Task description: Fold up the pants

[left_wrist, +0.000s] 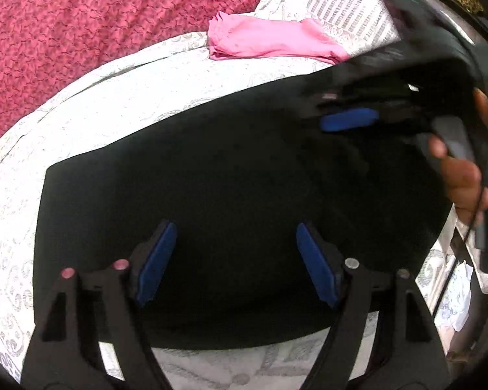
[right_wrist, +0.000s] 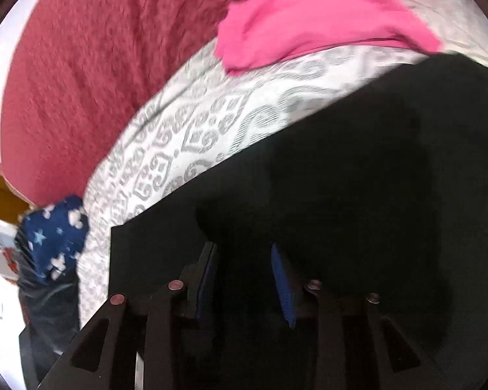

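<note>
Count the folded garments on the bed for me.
2: the black pants lying under both grippers, and a pink garment beyond them near the red blanket. Others may lie out of view.

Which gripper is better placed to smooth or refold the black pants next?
Left, probably. The left hand-held gripper hangs open and empty over the middle of the black pants; the right hand-held gripper sits nearer their edge.

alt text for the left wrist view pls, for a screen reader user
Black pants lie folded flat on a white patterned bedspread, with the left gripper open above them and holding nothing. At upper right, a hand holds the right gripper over the pants' far edge. Behind lie a folded pink garment and a red blanket.
</note>
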